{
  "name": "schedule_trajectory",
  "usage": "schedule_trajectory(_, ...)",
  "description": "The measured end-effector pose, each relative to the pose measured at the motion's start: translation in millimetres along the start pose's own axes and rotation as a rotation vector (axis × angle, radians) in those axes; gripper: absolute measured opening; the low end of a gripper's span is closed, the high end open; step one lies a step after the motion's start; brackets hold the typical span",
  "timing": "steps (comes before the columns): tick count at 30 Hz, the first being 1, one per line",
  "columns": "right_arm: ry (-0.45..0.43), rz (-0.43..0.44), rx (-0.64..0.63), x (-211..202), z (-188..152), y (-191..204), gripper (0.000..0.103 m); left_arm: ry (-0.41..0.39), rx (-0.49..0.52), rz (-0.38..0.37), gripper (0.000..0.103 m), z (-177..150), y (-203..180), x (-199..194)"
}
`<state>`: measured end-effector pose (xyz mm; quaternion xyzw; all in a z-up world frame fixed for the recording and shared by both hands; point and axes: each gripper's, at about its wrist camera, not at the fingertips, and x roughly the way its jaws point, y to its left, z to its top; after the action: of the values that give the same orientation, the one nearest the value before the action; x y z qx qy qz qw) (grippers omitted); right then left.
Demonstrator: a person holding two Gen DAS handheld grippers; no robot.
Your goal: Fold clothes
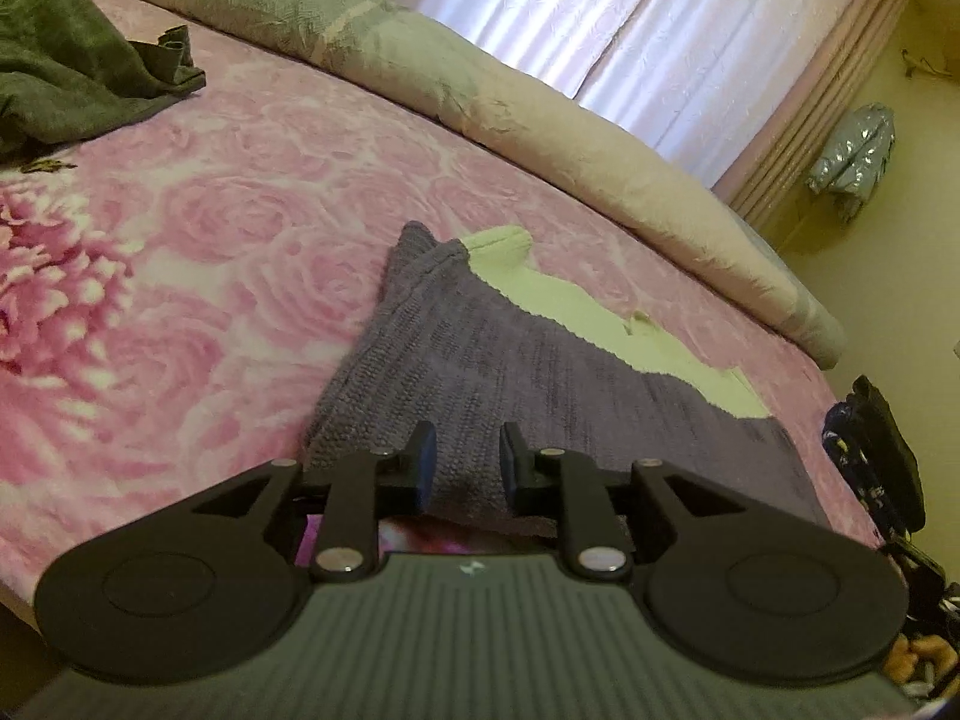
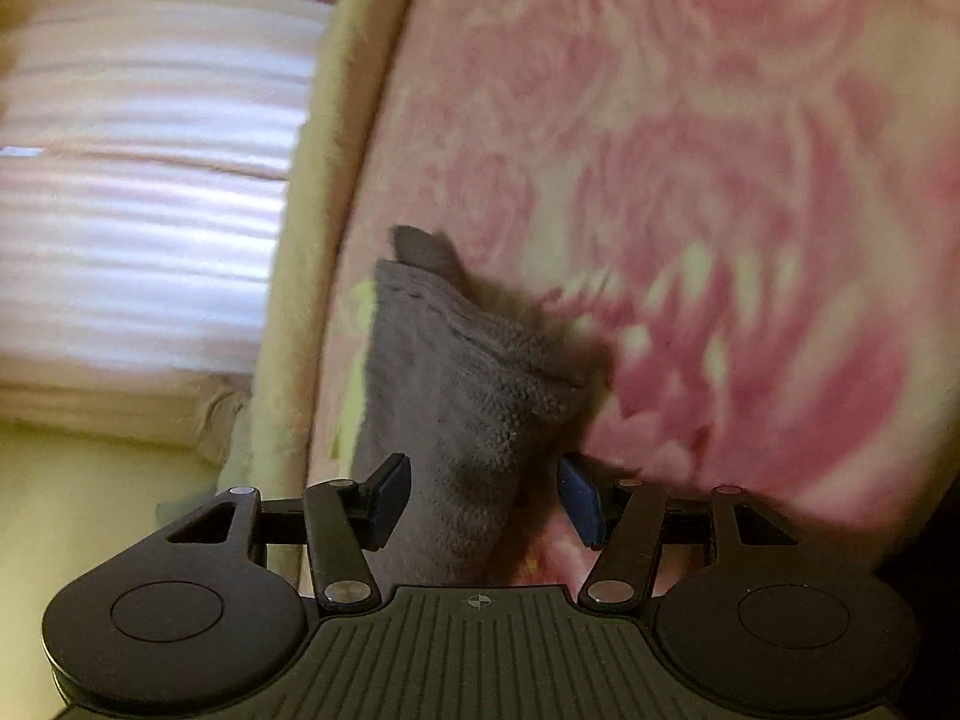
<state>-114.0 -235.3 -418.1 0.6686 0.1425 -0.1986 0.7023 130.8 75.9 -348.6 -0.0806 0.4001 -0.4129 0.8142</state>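
A purple-grey towel (image 1: 510,360) lies on the pink rose-print bedspread (image 1: 210,240), partly over a pale green cloth (image 1: 564,306). My left gripper (image 1: 467,462) is open, its fingers straddling the towel's near edge without clamping it. In the right wrist view the same towel (image 2: 456,396) stands bunched between the fingers of my right gripper (image 2: 486,498), which is open wide; the cloth touches neither pad clearly. The view is blurred.
A dark green garment (image 1: 78,72) lies crumpled at the far left of the bed. A rolled cream duvet (image 1: 480,90) runs along the far bed edge, with curtains (image 1: 600,18) behind. A silver bag (image 1: 852,150) sits on the floor.
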Motion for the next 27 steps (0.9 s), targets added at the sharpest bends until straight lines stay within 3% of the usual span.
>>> schedule_trajectory(2,-0.038,-0.016,-0.001,11.1,-0.3,7.3,0.057,-0.008,-0.011,0.001,0.018,2.2,3.1,0.9)
schedule_trajectory(3,-0.048,-0.036,-0.020,16.6,1.2,11.0,0.031,-0.010,-0.020,-0.001,0.018,4.0,5.1,1.7)
schedule_trajectory(4,-0.056,-0.060,-0.049,21.0,4.3,15.1,0.019,-0.010,-0.032,-0.006,0.018,6.8,7.9,2.6)
schedule_trajectory(10,-0.095,-0.060,-0.349,32.3,36.9,47.0,0.015,-0.015,-0.048,-0.015,0.018,36.0,20.2,10.2)
schedule_trajectory(15,-0.126,-0.013,-0.658,68.2,102.4,97.7,0.014,0.005,-0.033,-0.038,0.018,48.6,16.0,28.6)
schedule_trajectory(19,-0.097,-0.057,-0.810,141.1,157.5,142.0,0.015,0.051,0.000,-0.075,0.018,49.0,-0.6,56.3)
schedule_trajectory(21,-0.058,-0.125,-0.806,161.5,168.2,148.1,0.019,0.075,0.023,-0.091,0.018,48.9,-9.7,69.4)
schedule_trajectory(23,-0.046,-0.173,-0.705,162.7,173.1,134.8,0.034,0.088,0.041,-0.109,0.024,50.6,-13.7,76.3)
schedule_trajectory(25,-0.099,-0.163,-0.644,139.0,163.5,113.5,0.053,0.099,0.033,-0.134,0.026,51.9,-11.3,79.9)
schedule_trajectory(27,-0.128,-0.144,-0.599,107.7,146.1,92.6,0.053,0.126,0.015,-0.158,0.028,52.9,-6.1,83.8)
